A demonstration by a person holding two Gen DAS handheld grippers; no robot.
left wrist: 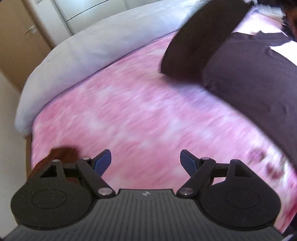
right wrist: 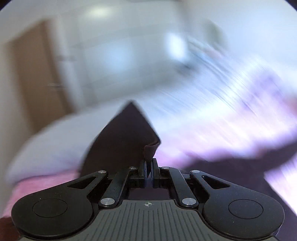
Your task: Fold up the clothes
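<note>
Pink mottled bedspread (left wrist: 141, 115) is covering most of the bed in the left wrist view, w/ a pale grey-white duvet edge (left wrist: 78, 55) running along its far side. Behind that, a brown wooden door (left wrist: 16, 37) w/ a metal handle and white wardrobe fronts (left wrist: 79, 13) are showing at top left; a bit of brown bed frame (left wrist: 61, 153) is peeking out at the lower left corner. Both views are smeared by motion blur (right wrist view esp., so the room there is mostly pale wall and a brown door shape).

Dark garment (left wrist: 250, 77) is lying across the right part of the bed, its sleeve (left wrist: 200, 39) lifted up and folding back toward top right. Left tongs (left wrist: 145, 161) are hanging wide apart over bare pink bedspread, nothing between them, garment well off to their right. Right tongs (right wrist: 149, 171) are pinched tight on a fold of the garment, w/ dark cloth rising in a pointed flap just ahead of them.
</note>
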